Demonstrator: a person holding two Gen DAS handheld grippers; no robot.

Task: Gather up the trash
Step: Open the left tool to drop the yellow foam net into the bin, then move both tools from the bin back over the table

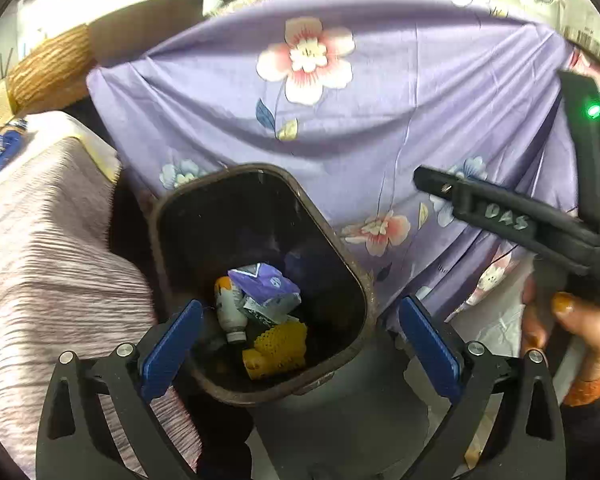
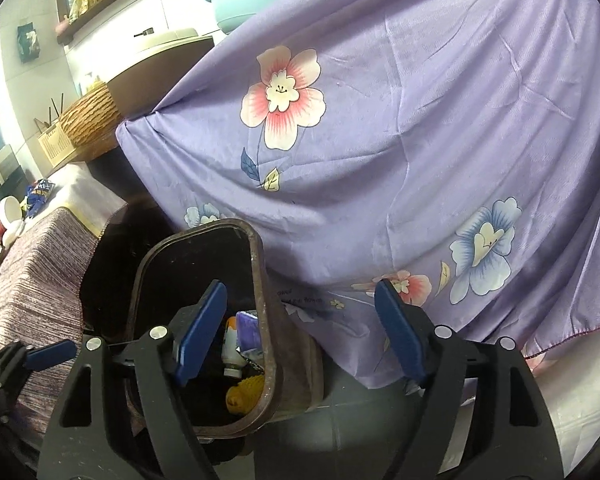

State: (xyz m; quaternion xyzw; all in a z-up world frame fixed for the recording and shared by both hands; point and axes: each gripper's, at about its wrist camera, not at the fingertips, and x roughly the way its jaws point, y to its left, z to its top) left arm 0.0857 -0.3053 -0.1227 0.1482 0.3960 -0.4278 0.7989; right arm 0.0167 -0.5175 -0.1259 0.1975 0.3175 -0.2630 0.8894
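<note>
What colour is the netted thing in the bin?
Yellow: the foam net in the bin, clearest in the left wrist view.

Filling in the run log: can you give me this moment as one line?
left gripper: open, empty | right gripper: open, empty | both over bin | bin holds bottle, purple wrapper, yellow mesh

The bin stands on the floor, before the draped cloth and right of the covered bench; in it lie a small bottle, a crumpled packet over the bottle's right side, and a mesh sleeve nearest the camera (all touching); the left tongs hang over the bin's near rim; the right tongs straddle its right wall; on the bench's far end lie a wrapper and cup.
</note>
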